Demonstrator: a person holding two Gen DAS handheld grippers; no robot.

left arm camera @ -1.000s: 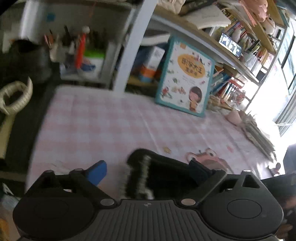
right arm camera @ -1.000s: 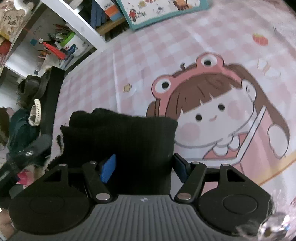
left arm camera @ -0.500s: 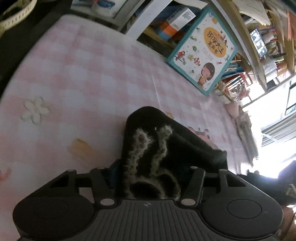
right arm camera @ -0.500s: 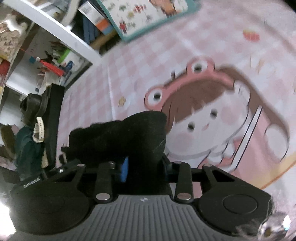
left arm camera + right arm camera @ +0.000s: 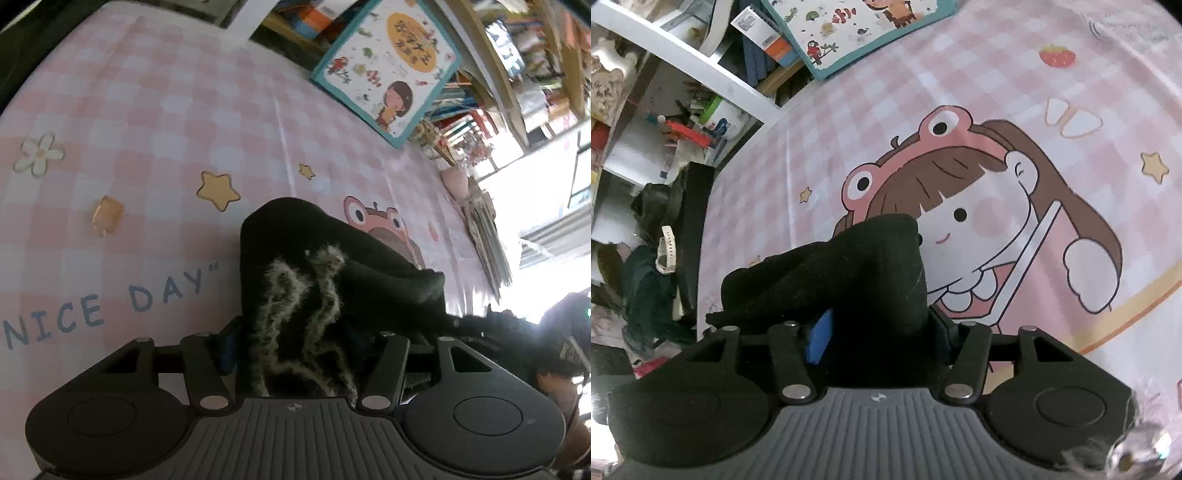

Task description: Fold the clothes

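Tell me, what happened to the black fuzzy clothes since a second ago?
The left gripper came down and closed around the black garment, now bunched between its fingers; its jaws are opening again. The right gripper squeezed its end tighter, shifted sideways, and is opening too. The pink checked cloth and picture book stayed put.

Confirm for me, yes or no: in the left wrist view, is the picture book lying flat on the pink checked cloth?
No, the picture book stands tilted against the shelves behind the cloth.
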